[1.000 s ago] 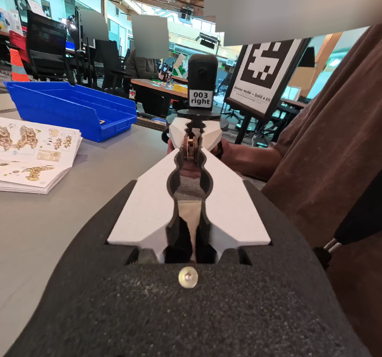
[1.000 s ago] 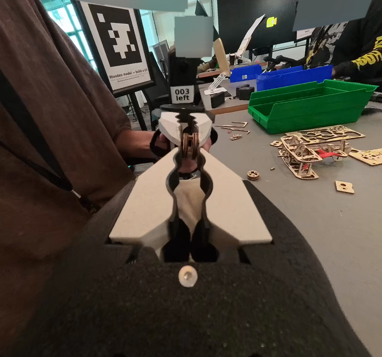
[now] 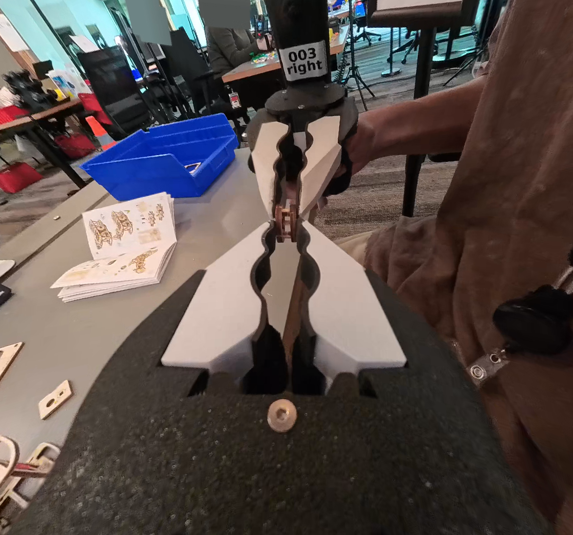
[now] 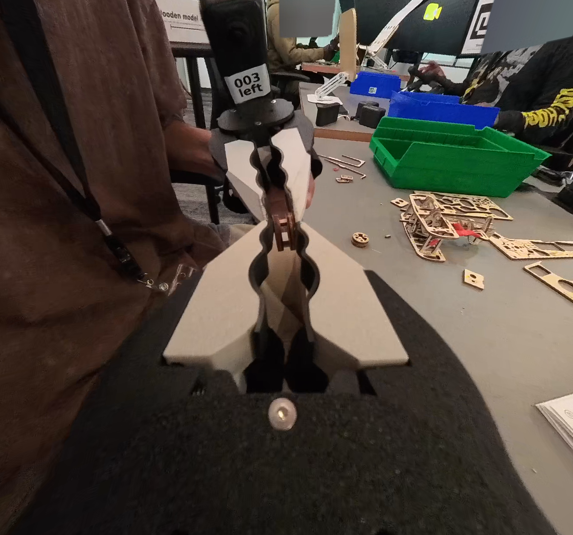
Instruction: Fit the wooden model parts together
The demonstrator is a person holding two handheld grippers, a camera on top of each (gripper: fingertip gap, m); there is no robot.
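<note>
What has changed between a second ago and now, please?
Both grippers tilted and drew closer: the right gripper now angles down from above onto the left gripper. The small round wooden wheel piece stays pinched between both. The blue plastic bin and open instruction booklet stayed put.

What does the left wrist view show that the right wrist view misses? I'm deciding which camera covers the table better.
Only the left wrist view: a blue plastic bin and an open instruction booklet.

Only the right wrist view: a green plastic bin, a part-built wooden plane model and a loose wooden wheel.

Both: the left gripper and right gripper, tip to tip, shut on one small round wooden assembly.
</note>
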